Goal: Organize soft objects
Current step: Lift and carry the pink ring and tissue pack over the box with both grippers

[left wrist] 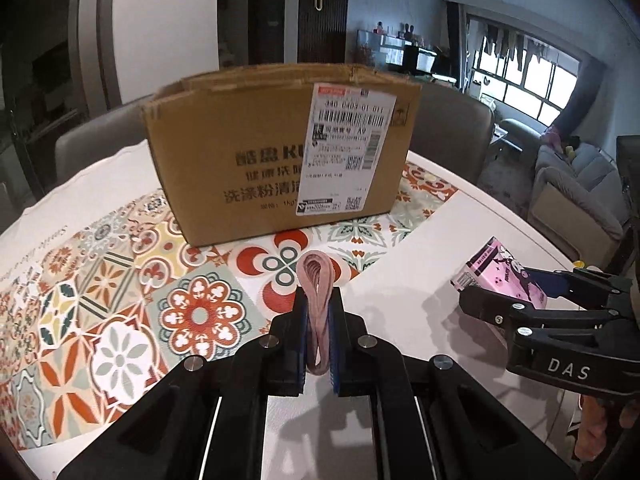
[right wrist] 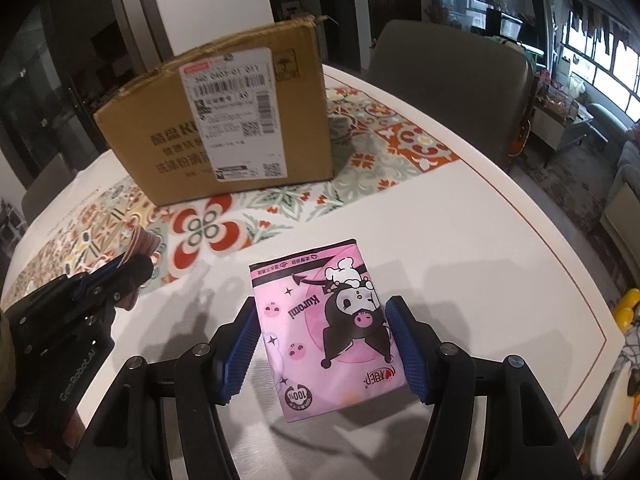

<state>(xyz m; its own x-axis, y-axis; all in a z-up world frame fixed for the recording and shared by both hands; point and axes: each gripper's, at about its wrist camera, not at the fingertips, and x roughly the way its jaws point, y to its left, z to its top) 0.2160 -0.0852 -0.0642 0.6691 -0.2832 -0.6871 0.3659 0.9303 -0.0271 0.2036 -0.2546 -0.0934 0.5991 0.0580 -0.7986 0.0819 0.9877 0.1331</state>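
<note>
The left gripper (left wrist: 318, 312) is pinched tight on a bundle of pink elastic bands (left wrist: 316, 280), whose looped top pokes up between the blue pads. The right gripper (right wrist: 326, 344) stands about half spread, its ribbed pads (right wrist: 408, 352) pressed to both sides of a pink tissue pack (right wrist: 324, 328) printed with a cartoon figure. Below both lies the white worktop (right wrist: 460, 240). At twelve o'clock from the left gripper a brown cardboard box (left wrist: 280, 148) with a shipping label stands on a patterned tile-print mat (left wrist: 120, 300); from the right gripper it sits at about eleven o'clock. Grey chairs (right wrist: 452, 76) stand behind the worktop.
</note>
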